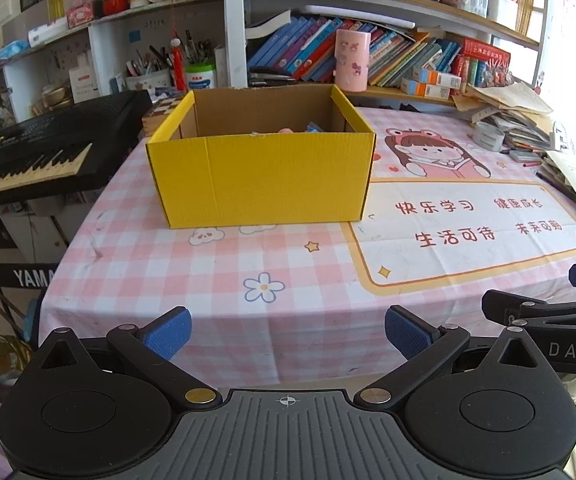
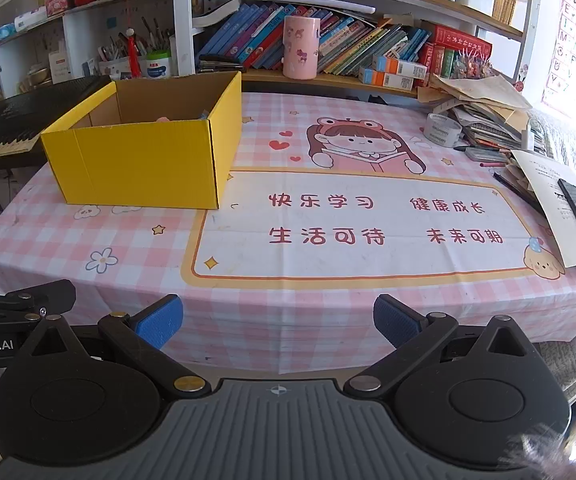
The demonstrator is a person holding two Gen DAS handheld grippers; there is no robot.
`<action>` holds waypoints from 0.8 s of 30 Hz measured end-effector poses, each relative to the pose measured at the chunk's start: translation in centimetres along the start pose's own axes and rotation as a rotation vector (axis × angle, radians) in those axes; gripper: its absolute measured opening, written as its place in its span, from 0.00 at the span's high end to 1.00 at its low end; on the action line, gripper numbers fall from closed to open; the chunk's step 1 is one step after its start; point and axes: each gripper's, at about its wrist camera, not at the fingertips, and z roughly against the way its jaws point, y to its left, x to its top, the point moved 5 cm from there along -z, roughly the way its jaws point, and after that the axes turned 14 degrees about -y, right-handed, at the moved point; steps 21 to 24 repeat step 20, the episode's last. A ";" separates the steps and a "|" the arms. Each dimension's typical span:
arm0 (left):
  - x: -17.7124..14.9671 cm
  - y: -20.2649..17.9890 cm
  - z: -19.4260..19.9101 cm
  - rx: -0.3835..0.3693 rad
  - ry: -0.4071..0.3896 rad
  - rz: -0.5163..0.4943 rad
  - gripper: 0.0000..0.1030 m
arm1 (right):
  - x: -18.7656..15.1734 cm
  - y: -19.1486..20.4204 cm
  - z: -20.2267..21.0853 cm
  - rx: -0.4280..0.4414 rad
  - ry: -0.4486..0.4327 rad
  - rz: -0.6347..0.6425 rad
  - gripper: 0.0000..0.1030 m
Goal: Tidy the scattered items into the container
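Both grippers sit back at the bench's near edge: left gripper (image 1: 288,338) and right gripper (image 2: 278,326), jaws apart, holding nothing. I see the yellow cardboard box (image 1: 262,182) well ahead on the bench (image 2: 248,304), pink and blue items just showing inside. I judge tidying nearly finished; next, I check for strays.
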 end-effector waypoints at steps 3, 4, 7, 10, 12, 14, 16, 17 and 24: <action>0.0 -0.1 0.0 0.001 -0.003 0.000 0.00 | -0.2 0.0 -0.2 0.002 0.003 0.005 0.01; 0.0 -0.1 0.0 0.002 -0.004 0.000 0.00 | -0.2 0.0 -0.3 0.003 0.004 0.005 0.01; -0.1 -0.1 -0.1 0.002 0.002 0.005 0.00 | -0.2 -0.1 -0.4 0.005 0.006 0.005 0.01; -0.2 0.1 -0.2 0.009 0.008 0.018 0.00 | -0.1 -0.1 -0.4 0.008 0.009 0.003 0.01; -0.2 0.1 -0.2 0.015 0.011 0.027 0.00 | -0.2 -0.1 -0.5 0.010 0.011 0.006 0.01; -0.2 0.1 -0.3 0.018 0.012 0.031 0.00 | -0.2 -0.2 -0.5 0.012 0.015 0.004 0.01; -0.2 0.0 -0.3 0.023 0.012 0.032 0.00 | -0.1 -0.3 -0.6 0.011 0.019 0.003 0.01; -0.1 -0.1 -0.4 0.024 0.013 0.033 0.00 | -0.1 -0.4 -0.7 0.011 0.020 0.003 0.01; 0.0 -0.3 -0.6 0.030 0.014 0.035 0.00 | 0.0 -0.5 -0.8 0.013 0.025 0.007 0.01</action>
